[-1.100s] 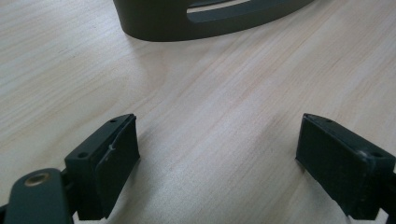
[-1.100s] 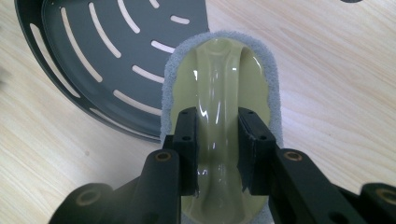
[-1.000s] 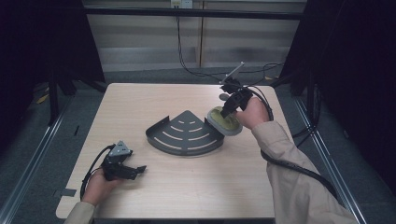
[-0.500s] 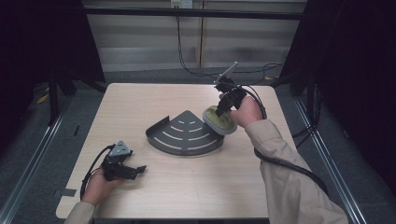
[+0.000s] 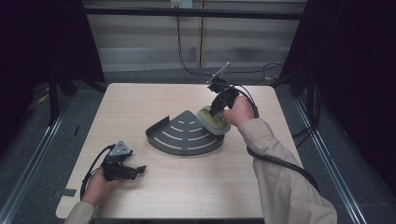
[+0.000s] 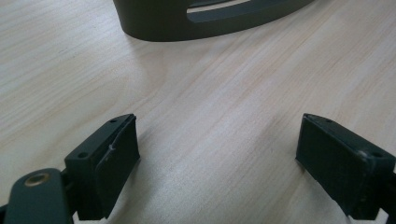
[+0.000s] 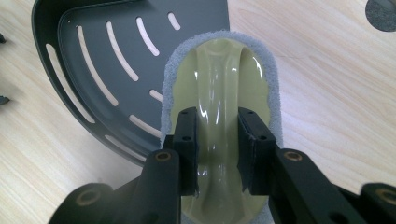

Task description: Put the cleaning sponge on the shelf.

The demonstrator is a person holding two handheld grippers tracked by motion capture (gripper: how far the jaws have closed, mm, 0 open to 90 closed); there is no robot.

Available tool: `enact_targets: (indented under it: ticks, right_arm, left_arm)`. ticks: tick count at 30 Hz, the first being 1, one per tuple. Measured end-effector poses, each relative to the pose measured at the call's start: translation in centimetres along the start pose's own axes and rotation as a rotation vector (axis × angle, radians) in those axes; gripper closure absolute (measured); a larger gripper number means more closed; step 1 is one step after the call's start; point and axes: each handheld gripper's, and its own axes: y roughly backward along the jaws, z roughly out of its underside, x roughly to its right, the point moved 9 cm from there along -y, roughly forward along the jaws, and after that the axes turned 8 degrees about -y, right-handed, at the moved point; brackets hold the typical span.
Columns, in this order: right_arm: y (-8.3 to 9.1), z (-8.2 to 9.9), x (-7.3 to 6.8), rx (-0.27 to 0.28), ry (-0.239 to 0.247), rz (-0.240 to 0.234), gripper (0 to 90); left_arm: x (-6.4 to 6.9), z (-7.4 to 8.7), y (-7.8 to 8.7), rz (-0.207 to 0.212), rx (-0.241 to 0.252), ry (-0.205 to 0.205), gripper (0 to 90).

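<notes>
Gripping a pale yellow-green scrubbing brush (image 7: 219,93) by its glossy arched handle: right gripper (image 7: 217,151), black fingers (image 7: 187,140) pressed on either side of the smooth plastic ridge. Ringing the oval body of the brush, a fuzzy grey pad edge. Hanging tilted over the straight right-hand edge of the corner shelf (image 5: 184,135), at about 2 o'clock from the shelf's middle, above pale wood-grain surface (image 5: 140,107). Lying flat at the centre of the surface, that shelf: dark grey metal, quarter-round, with a low raised rim and curved slots cut through its floor, light wood showing through the slots in the right gripper view.

Resting at about 8 o'clock from the shelf, well apart from it: left gripper (image 5: 133,170), held low in the hand (image 5: 95,186), fingers (image 6: 112,158) standing wide open with only bare wood grain between them, matte black blocky pads with small screw holes.

Compared with a second ago: brush and right hand (image 5: 240,109) having shifted slightly leftward and a little nearer the shelf, now overlapping its edge in the high view; left gripper staying in the same spot, shelf unmoved.
</notes>
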Motion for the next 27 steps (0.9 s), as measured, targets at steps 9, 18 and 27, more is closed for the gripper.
enact_targets:
  ticks: [9,18,27]
  right_arm:
    - [-0.9,-0.4,-0.6,-0.012,0.016,0.001,71.2]
    - [-2.2,-0.5,-1.5,-0.016,0.030,-0.009,71.2]
    - [-3.8,-0.3,-1.9,-0.026,0.038,-0.019,71.2]
  left_arm:
    - [0.0,0.0,0.0,0.003,0.000,0.000,12.5]
    - [0.0,0.0,0.0,0.002,0.001,0.000,12.5]
    - [0.0,0.0,0.0,0.002,0.001,0.000,12.6]
